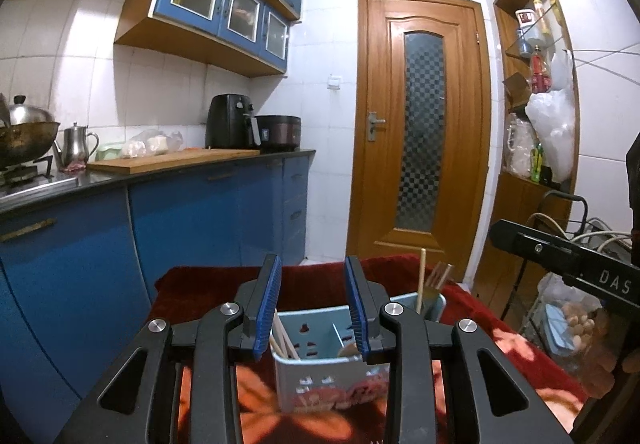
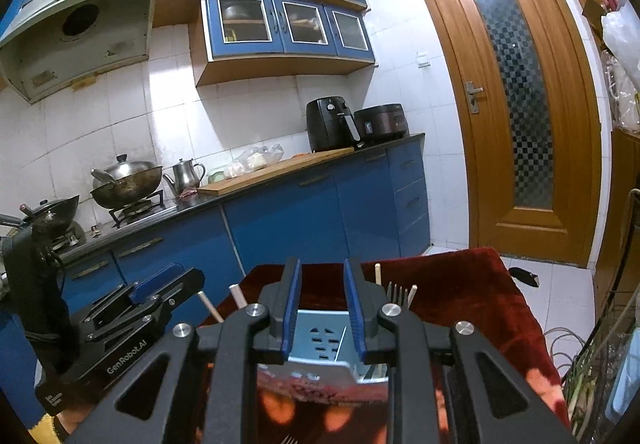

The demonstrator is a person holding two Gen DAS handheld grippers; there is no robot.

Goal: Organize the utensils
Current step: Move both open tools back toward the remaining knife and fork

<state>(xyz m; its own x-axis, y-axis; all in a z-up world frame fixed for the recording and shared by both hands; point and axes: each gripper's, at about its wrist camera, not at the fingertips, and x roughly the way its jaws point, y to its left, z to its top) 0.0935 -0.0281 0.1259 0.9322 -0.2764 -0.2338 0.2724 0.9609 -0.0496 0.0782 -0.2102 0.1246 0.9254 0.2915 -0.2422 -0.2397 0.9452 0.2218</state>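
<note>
A pale blue utensil holder (image 1: pixel 320 340) stands on a red patterned cloth (image 1: pixel 208 292), seen in both views (image 2: pixel 320 344). Wooden chopsticks (image 1: pixel 282 340) lean in its left compartment; more chopsticks and a fork (image 1: pixel 434 280) stand in its right one. In the right wrist view the fork (image 2: pixel 398 294) and chopstick tips (image 2: pixel 238 296) rise beside the holder. My left gripper (image 1: pixel 314 304) is open and empty just above the holder. My right gripper (image 2: pixel 322 304) is open and empty above it too. The left gripper (image 2: pixel 152 296) also shows at the left of the right wrist view.
A blue kitchen counter (image 1: pixel 160 171) with a cutting board (image 1: pixel 172 159), kettle, woks on a stove (image 2: pixel 124 183), air fryer (image 2: pixel 330 123) and rice cooker runs along the left. A wooden door (image 1: pixel 420 131) is ahead. A cluttered shelf (image 1: pixel 536 83) and cables are on the right.
</note>
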